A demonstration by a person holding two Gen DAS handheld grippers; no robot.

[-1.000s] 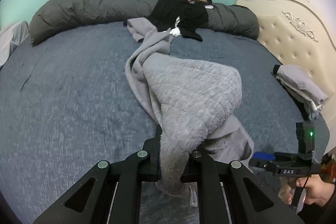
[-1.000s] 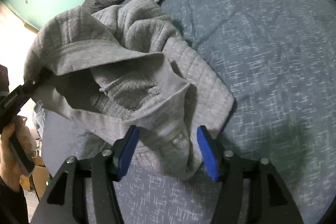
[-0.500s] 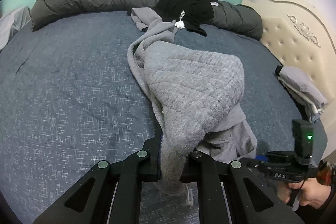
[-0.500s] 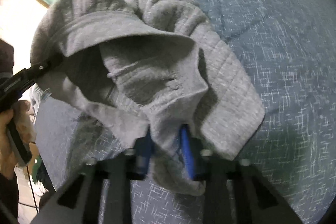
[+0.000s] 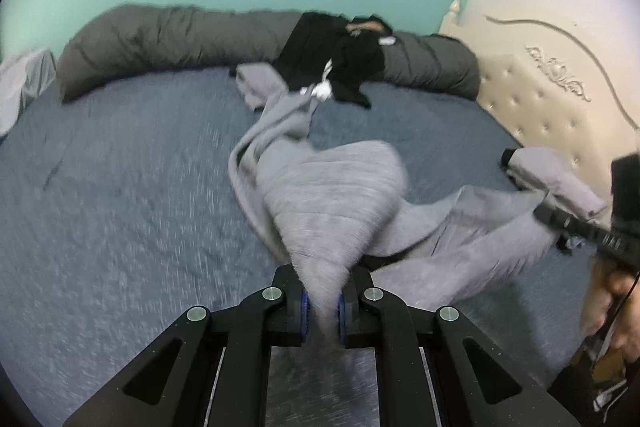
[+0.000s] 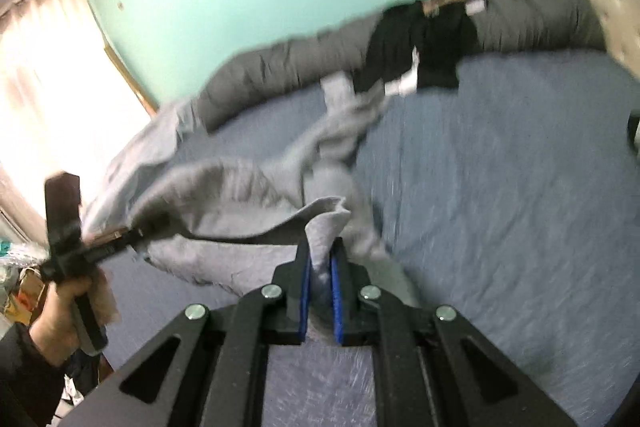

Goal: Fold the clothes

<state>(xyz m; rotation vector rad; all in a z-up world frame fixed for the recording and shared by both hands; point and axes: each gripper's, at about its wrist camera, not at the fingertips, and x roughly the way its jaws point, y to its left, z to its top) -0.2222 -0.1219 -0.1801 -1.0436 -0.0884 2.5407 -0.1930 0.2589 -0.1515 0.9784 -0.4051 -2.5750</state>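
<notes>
Left gripper [image 5: 323, 309]: a bunched fold of the soft grey quilted fleece garment [image 5: 332, 195] is being pinched between its closed blue pads.
Right gripper [image 6: 320, 285]: its jaws have just been closing, and another edge of the same garment [image 6: 324, 231] is now being clamped between the pads.
Garment position: it is being held partly off the blue-grey textured bedcover [image 5: 120, 187], with one sleeve still trailing on the bed toward the far bolster.
Handling: it is being judged light, limp and thick; sagging and bunching are being expected, not slipping. Hem corners or shoulder seams are being judged the better holds, so the cloth spreads flat.
Left wrist view only: a folded grey stack [image 5: 560, 183] is being shown beside the cream tufted headboard [image 5: 552, 99].
Right wrist view only: a bright curtained window [image 6: 52, 75] is being shown.
Far end: a black garment heap [image 5: 336, 63] is lying over the long dark grey bolster [image 5: 168, 43].
</notes>
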